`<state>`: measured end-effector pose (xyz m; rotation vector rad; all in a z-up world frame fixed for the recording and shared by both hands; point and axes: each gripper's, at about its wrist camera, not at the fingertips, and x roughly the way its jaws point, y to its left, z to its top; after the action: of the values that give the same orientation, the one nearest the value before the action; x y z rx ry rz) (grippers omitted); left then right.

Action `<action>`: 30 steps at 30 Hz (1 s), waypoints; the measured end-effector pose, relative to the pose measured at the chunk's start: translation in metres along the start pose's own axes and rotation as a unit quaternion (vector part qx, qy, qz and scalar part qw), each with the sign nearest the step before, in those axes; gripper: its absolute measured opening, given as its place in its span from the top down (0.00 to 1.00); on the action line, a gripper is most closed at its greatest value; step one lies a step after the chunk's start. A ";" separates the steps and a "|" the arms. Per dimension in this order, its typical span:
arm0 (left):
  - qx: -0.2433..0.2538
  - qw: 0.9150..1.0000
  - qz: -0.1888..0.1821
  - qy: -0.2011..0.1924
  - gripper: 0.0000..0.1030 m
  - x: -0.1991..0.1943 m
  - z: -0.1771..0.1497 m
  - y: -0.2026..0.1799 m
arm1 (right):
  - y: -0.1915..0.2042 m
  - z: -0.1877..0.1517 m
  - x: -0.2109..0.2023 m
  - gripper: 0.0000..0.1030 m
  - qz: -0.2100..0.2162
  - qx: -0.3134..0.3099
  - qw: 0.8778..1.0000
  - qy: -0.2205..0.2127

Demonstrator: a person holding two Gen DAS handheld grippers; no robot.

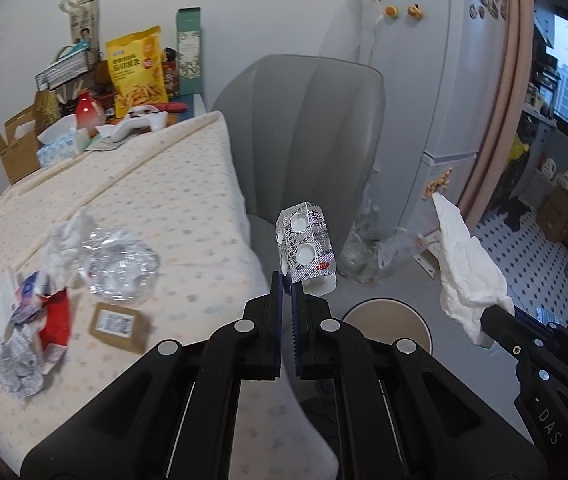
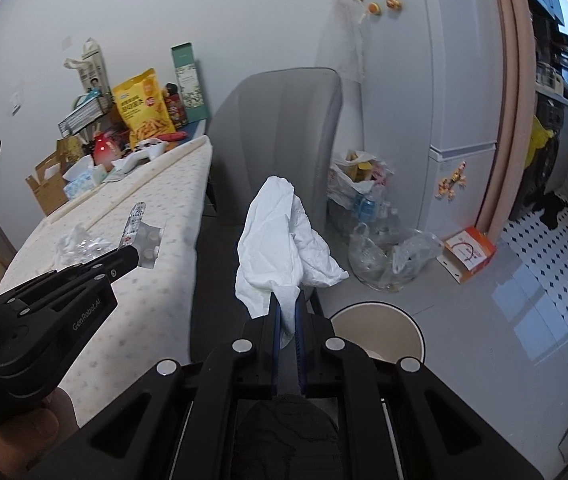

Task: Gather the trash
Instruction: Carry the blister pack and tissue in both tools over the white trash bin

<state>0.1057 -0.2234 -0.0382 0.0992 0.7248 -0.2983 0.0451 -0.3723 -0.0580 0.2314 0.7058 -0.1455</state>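
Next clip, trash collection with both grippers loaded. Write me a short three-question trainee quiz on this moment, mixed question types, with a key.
1. True or false: the left gripper is shut on a blister pack.
2. What does the right gripper hold? A) a plastic bottle B) a white tissue C) a cardboard tag
3. Fill in: the round bin stands on the ____, beside the grey chair.

Key: 1 true; 2 B; 3 floor.

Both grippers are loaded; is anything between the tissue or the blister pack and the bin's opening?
Nothing visible. The round bin stands open on the floor just below the tissue and the blister pack; the grey chair sits behind it, not across the drop.
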 end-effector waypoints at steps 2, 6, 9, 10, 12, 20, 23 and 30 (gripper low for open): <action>0.007 1.000 -0.004 0.009 0.95 0.011 0.002 -0.010 | -0.011 0.000 0.008 0.93 -0.002 0.010 1.000 0.006; 0.021 0.999 -0.011 0.023 0.95 0.030 0.006 -0.030 | -0.032 0.001 0.024 0.93 -0.006 0.026 0.999 0.017; 0.030 0.999 -0.016 0.034 0.95 0.046 0.010 -0.045 | -0.046 0.002 0.035 0.93 -0.011 0.036 0.999 0.024; 0.032 0.999 -0.017 0.037 0.95 0.051 0.011 -0.049 | -0.052 0.002 0.039 0.93 -0.012 0.039 0.999 0.027; 0.037 0.998 -0.018 0.044 0.95 0.061 0.011 -0.057 | -0.064 0.003 0.048 0.93 -0.016 0.048 0.998 0.034; 0.043 0.996 -0.020 0.075 0.95 0.103 0.010 -0.082 | -0.100 0.001 0.092 0.93 -0.020 0.068 0.995 0.071; 0.034 0.996 -0.013 0.083 0.95 0.116 0.008 -0.086 | -0.110 0.002 0.113 0.93 -0.019 0.070 0.994 0.087; 0.010 0.994 0.004 0.104 0.95 0.145 0.003 -0.084 | -0.122 0.001 0.155 0.93 -0.015 0.059 0.991 0.118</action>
<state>0.1850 -0.3379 -0.1311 0.1528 0.9288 -0.2906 0.1363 -0.4988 -0.1785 0.3550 0.9366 -0.1900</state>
